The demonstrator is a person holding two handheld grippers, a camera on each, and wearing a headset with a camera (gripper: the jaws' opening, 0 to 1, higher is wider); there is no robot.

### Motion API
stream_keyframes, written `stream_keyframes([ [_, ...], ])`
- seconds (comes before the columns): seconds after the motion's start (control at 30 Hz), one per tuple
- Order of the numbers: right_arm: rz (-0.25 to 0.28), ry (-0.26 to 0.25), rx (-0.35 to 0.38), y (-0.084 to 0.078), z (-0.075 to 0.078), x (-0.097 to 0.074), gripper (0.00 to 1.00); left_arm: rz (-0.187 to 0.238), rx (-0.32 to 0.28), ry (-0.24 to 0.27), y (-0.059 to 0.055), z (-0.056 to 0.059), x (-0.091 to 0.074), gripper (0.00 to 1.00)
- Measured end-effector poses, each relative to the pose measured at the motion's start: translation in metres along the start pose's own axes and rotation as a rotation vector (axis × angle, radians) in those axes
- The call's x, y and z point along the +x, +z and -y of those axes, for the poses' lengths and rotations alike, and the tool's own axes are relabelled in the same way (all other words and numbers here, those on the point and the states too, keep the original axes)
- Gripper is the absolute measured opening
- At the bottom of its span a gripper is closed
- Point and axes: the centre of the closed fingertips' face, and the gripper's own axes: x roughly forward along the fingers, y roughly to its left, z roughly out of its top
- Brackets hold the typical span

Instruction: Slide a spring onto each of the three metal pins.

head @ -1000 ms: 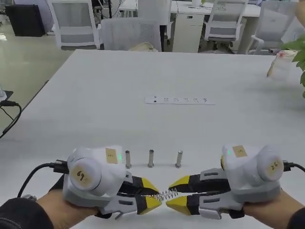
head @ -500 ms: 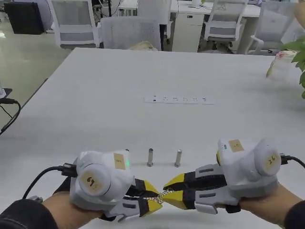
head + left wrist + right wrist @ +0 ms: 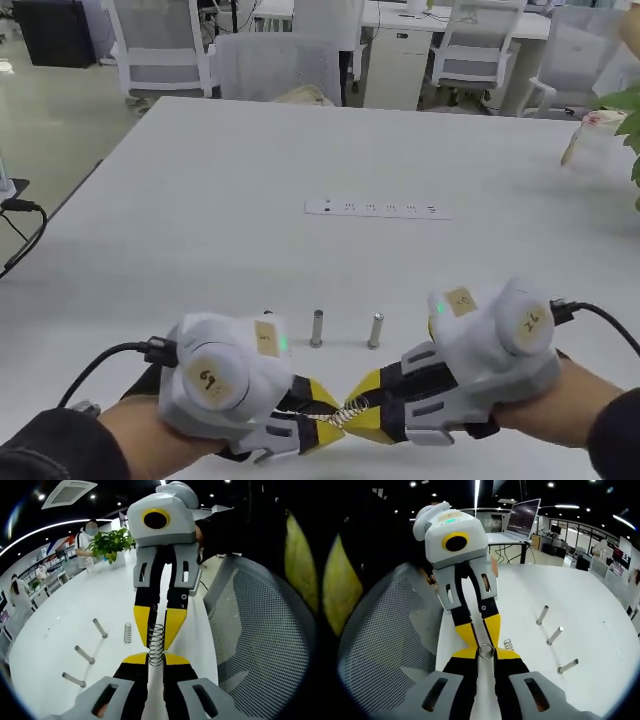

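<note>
The spring (image 3: 156,645) and pins (image 3: 317,328) are gleaming like bare metal; the table (image 3: 300,150) is looking smooth, matt white; the mesh chair back (image 3: 385,630) is showing rough weave.

My left tongs (image 3: 318,418) hide nearly all of the leftmost short metal pin (image 3: 267,314). The thin steel coil spring (image 3: 347,410) has its ends buried between them and my right tongs (image 3: 368,408).

Bright, even light from ceiling lights (image 3: 477,492) leaves the white table (image 3: 250,160) nearly shadowless around the pins (image 3: 317,328) in the sharp head view, while both gripper views curve strongly toward their edges, with the lamps glaring as small white spots.
</note>
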Motion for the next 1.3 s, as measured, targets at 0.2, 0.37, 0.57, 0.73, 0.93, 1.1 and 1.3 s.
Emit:
stream_keyframes([
  [0.2,-0.059,0.013,-0.041,0.0006,0.0,0.0021,0.09,-0.012,-0.002,-0.001,-0.0009,-0.0002,0.0012,0.02],
  [0.37,-0.101,0.023,-0.076,-0.0011,-0.0003,0.0032,0.09,-0.018,-0.013,0.0,-0.0009,-0.0004,0.0014,0.02],
  [0.57,-0.136,0.034,-0.093,-0.0041,-0.0009,0.0037,0.09,-0.035,-0.023,-0.006,-0.0016,0.0009,0.0024,0.02],
  [0.73,-0.168,0.046,-0.111,-0.0062,-0.0018,0.0037,0.09,-0.05,-0.022,-0.014,-0.0013,0.0022,0.0039,0.02],
  [0.93,-0.187,0.05,-0.123,-0.0068,-0.0017,0.003,0.09,-0.052,-0.034,-0.015,-0.0014,0.0022,0.0045,0.02],
  [1.1,-0.229,0.061,-0.14,-0.0078,-0.0038,0.0034,0.08,-0.054,-0.044,-0.02,-0.0013,0.0042,0.0054,0.03],
  [1.3,-0.264,0.06,-0.154,-0.0075,-0.0015,0.0008,0.08,-0.028,-0.046,0.001,0.0018,0.0028,0.0059,0.03],
])
